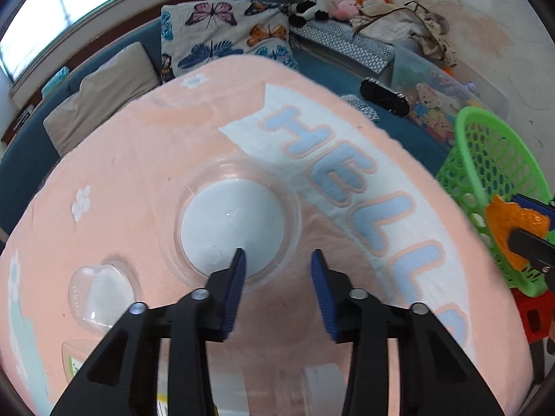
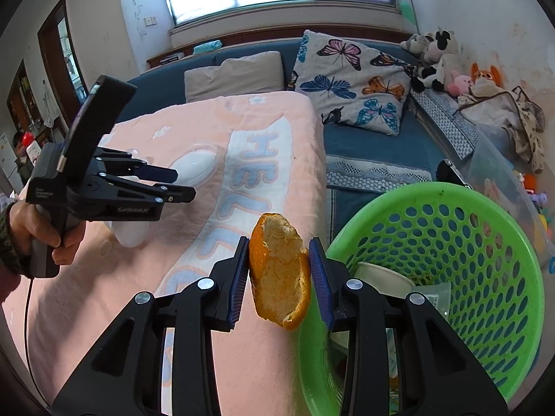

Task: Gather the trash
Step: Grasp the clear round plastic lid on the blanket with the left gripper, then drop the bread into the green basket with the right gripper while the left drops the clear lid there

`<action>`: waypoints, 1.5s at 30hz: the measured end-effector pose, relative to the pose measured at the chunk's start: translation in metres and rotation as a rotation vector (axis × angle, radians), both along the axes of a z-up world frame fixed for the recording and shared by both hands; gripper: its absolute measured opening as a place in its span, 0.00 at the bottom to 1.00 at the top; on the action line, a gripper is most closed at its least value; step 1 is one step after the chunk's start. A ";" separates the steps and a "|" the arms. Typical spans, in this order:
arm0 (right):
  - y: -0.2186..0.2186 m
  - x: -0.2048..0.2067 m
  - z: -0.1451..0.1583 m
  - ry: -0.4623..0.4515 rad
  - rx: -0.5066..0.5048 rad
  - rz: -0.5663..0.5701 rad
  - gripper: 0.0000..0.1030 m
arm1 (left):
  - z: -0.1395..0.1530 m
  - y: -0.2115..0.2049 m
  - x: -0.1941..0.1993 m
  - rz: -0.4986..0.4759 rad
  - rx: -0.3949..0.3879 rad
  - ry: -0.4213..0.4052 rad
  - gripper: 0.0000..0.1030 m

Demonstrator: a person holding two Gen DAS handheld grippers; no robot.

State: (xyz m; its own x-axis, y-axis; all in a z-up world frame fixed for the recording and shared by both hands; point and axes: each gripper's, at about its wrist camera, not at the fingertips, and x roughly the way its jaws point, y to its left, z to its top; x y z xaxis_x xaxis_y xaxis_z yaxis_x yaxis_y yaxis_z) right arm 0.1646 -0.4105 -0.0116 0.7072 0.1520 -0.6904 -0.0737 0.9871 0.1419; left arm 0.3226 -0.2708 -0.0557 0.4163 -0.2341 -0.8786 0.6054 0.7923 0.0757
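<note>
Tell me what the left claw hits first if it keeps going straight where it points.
Most likely the pink blanket, just right of the clear round plastic lid. The left claw is open and empty, its left fingertip overlapping the lid's rim; depth is uncertain.

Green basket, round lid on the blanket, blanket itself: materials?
Green basket: moulded plastic, slightly glossy, walls perforated with regular holes.
Round lid: thin clear plastic, see-through rim, glints; centre looks whitish.
Blanket: soft napped fabric, probably fleece or terry, matte and fuzzy.
</note>
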 end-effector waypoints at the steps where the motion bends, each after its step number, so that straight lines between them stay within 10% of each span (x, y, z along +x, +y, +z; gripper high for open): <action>1: 0.000 0.000 0.000 0.001 -0.001 -0.001 0.35 | -0.001 0.000 0.000 0.002 0.004 -0.007 0.29; 6: 0.000 -0.002 0.000 -0.003 0.001 -0.003 0.35 | 0.004 0.000 0.001 0.028 -0.011 -0.025 0.07; 45: -0.103 -0.090 0.007 0.000 -0.010 -0.291 0.46 | 0.097 -0.066 -0.123 -0.227 -0.321 -0.046 0.05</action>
State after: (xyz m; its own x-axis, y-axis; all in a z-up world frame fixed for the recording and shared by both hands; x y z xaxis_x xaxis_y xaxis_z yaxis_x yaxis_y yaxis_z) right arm 0.0745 -0.5130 -0.0050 0.7202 -0.0638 -0.6909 0.2127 0.9681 0.1323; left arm 0.1993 -0.3373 0.0415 0.3596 -0.5846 -0.7272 0.7695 0.6267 -0.1233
